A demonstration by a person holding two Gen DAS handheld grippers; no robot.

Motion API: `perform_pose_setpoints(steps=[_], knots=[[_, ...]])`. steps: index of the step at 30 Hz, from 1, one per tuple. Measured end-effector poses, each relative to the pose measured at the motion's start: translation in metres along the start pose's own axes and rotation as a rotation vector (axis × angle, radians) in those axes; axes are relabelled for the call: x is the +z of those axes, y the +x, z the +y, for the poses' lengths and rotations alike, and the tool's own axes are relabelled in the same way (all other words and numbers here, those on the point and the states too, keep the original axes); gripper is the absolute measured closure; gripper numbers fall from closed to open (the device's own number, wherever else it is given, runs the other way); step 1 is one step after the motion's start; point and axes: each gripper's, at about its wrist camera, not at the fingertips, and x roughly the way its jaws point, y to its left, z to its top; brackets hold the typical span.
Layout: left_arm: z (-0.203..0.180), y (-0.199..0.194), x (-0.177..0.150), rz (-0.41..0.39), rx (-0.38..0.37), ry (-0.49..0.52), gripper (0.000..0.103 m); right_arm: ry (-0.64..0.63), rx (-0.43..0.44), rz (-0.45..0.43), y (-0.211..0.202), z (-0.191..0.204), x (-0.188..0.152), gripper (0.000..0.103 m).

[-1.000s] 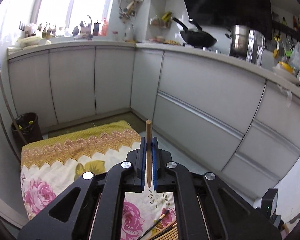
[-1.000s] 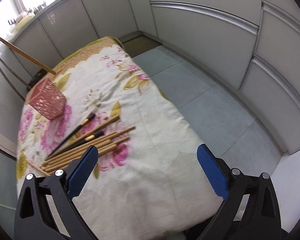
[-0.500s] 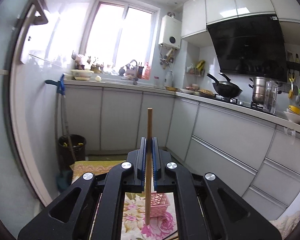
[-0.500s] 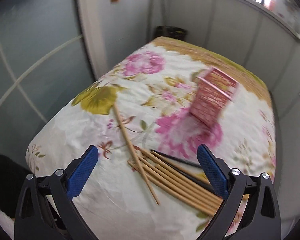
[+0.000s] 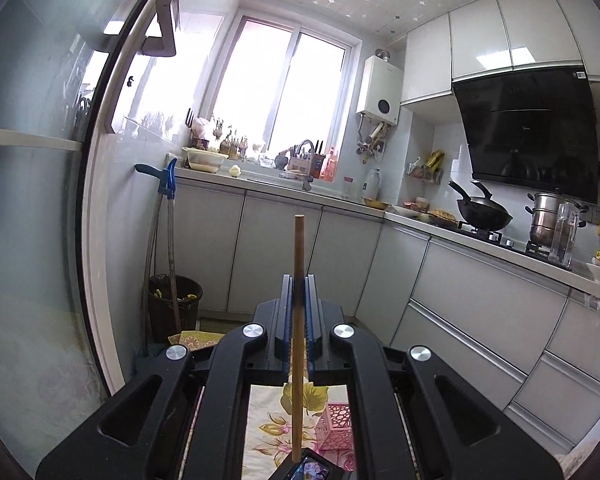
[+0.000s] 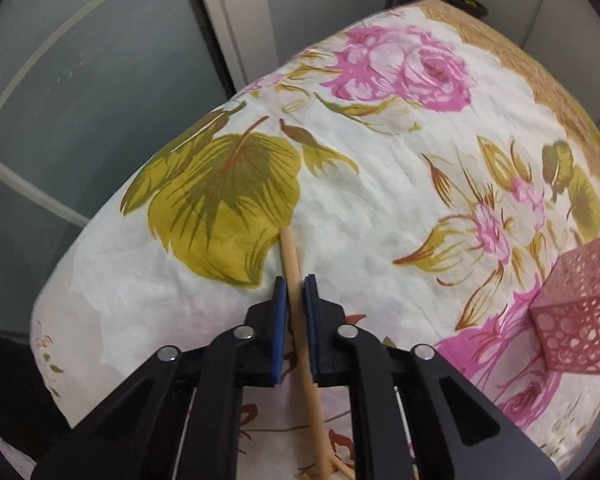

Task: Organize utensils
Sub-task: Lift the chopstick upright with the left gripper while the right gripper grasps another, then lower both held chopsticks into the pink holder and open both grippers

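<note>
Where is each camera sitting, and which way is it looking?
Left wrist: on the left gripper, facing level across the kitchen toward the window; its fingers pinch an upright chopstick.
Right wrist: on the right gripper, facing down at the flowered cloth; its fingers pinch a pale chopstick.
Both views show the pink basket and that cloth.

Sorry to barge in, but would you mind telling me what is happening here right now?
A person is sorting chopsticks with a gripper in each hand. The left gripper is shut on a darker wooden chopstick, held upright in the air above the pink basket. The right gripper is closed around a pale chopstick lying on the flowered cloth, with the basket off to its right.
</note>
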Motion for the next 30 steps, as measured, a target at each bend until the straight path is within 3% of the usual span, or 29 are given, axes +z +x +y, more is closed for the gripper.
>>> perform_pose_setpoints(steps=[5, 9, 19, 30], knots=[[-0.006, 0.018, -0.007, 0.043, -0.025, -0.019, 0.099, 0.074, -0.012, -0.038, -0.014, -0.001, -0.032, 0.096], [-0.02, 0.039, -0.014, 0.09, -0.044, -0.006, 0.099, 0.181, 0.035, -0.148, -0.046, -0.006, -0.073, 0.095], [-0.054, 0.109, -0.04, 0.156, -0.082, -0.047, 0.099, 0.366, 0.007, -0.404, -0.158, -0.043, -0.138, 0.095], [-0.079, 0.192, -0.083, 0.175, -0.026, -0.04, 0.099, 0.488, -0.031, -0.622, -0.246, -0.087, -0.185, 0.095]])
